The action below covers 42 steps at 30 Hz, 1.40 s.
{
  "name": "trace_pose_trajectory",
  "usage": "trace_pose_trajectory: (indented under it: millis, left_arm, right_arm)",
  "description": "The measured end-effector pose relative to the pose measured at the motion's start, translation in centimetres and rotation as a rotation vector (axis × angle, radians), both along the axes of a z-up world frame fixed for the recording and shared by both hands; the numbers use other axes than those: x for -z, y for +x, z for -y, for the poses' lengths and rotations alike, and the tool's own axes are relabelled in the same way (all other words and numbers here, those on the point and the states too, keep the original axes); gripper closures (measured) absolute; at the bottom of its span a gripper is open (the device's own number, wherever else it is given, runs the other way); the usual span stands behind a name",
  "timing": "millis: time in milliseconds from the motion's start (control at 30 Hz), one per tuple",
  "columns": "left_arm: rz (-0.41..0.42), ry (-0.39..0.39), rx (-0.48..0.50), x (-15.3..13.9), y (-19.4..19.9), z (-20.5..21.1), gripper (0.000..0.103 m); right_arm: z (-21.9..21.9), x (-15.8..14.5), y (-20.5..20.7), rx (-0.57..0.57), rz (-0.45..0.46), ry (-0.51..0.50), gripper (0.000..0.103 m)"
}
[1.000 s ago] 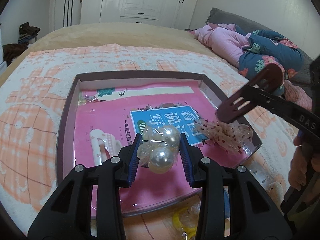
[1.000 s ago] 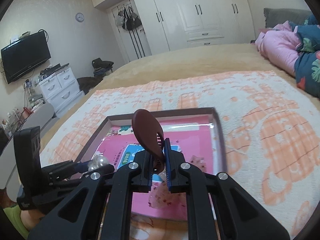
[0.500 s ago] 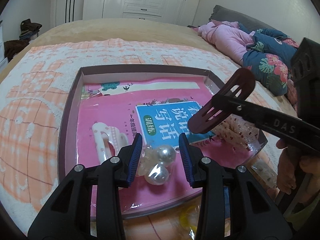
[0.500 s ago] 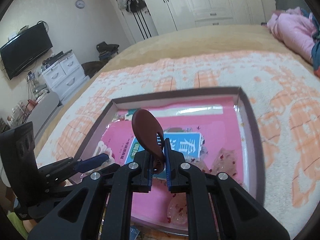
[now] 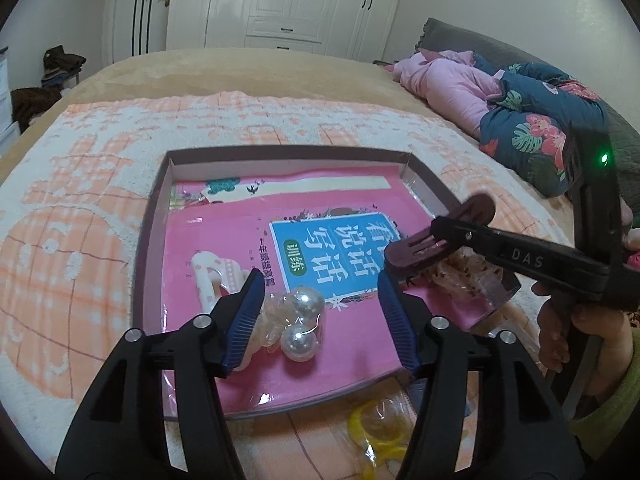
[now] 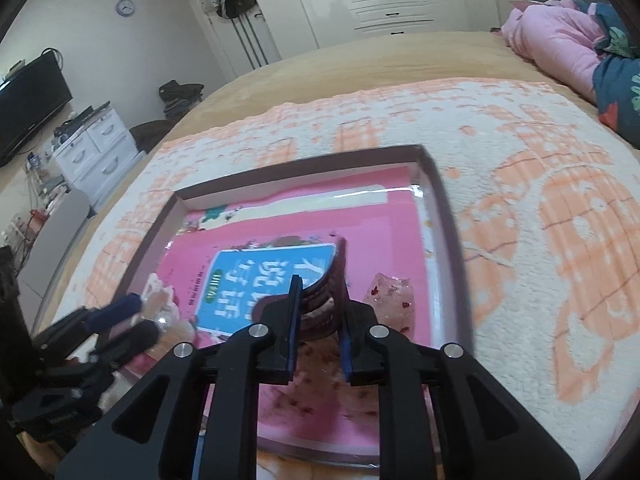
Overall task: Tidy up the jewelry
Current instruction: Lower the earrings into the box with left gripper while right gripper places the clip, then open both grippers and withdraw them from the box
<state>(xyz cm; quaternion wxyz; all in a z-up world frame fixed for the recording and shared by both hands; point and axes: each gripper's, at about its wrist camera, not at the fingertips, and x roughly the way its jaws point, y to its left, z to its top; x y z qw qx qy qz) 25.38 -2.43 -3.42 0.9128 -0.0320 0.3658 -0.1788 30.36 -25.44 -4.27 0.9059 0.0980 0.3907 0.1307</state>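
left gripper (image 5: pixel 320 308): jaws have just been opening and now stand wide, nothing pinched. The bagged pearl earrings (image 5: pixel 298 322) lie loose between its fingers, nearer the left one, down on the pink book inside the tray (image 5: pixel 150 248).

right gripper (image 6: pixel 318 330): jaws have just been opening a little and stand narrow. The dark red hair clip (image 6: pixel 326 304) is between them, tipped over; can't tell if the pads press it at all. Looks like a drop-off in progress, just ahead and to the right of the left gripper.

pearl earrings, handling: light, round and slick inside a crinkly clear bag, so I'd guess they roll or squirt out if pinched on the beads. Better to take the bag itself, gently.

hair clip, handling: stiff plastic, light, with teeth that could snag. Grab across the flat body, not the teeth.

other bits in the tray: a white hair clip (image 5: pixel 212 280) just left of the left gripper's left finger, and a clear bag with red flecks (image 6: pixel 390 300) just right of the right gripper.

yellow ring (image 5: pixel 378 430): outside the tray on the bed blanket, under the left gripper. Probably next.
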Motion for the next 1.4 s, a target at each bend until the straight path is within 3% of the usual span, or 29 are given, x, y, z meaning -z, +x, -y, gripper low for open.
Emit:
trace_pose_trajectory:
  millis: [133, 267, 500, 600, 967, 1400]
  left_arm:
    - [0.023, -0.006, -0.007, -0.8, -0.6, -0.3, 0.044]
    - [0.046, -0.012, -0.022, -1.6, -1.3, -0.8, 0.038]
    - [0.075, -0.030, -0.061, -2.5, -2.4, -1.9, 0.018]
    - [0.086, -0.038, -0.076, -2.9, -2.9, -2.2, 0.012]
    - [0.154, -0.084, -0.124, -5.7, -5.4, -4.1, 0.011]
    - [0.244, -0.111, -0.149, -8.0, -8.4, -4.7, 0.011]
  right_arm:
    - [0.9, -0.3, -0.7, 0.021, 0.016, -0.014, 0.077]
    - [1.5, -1.0, -1.7, 0.047, 0.045, -0.030, 0.064]
    - [1.7, -2.6, -3.8, 0.066, 0.120, -0.065, 0.040]
    - [1.5, -3.4, -4.9, 0.068, 0.164, -0.082, 0.034]
    - [1.8, -6.6, -9.3, 0.091, 0.324, -0.095, 0.019]
    - [2.5, -9.6, -14.2, 0.078, 0.441, -0.098, 0.013]
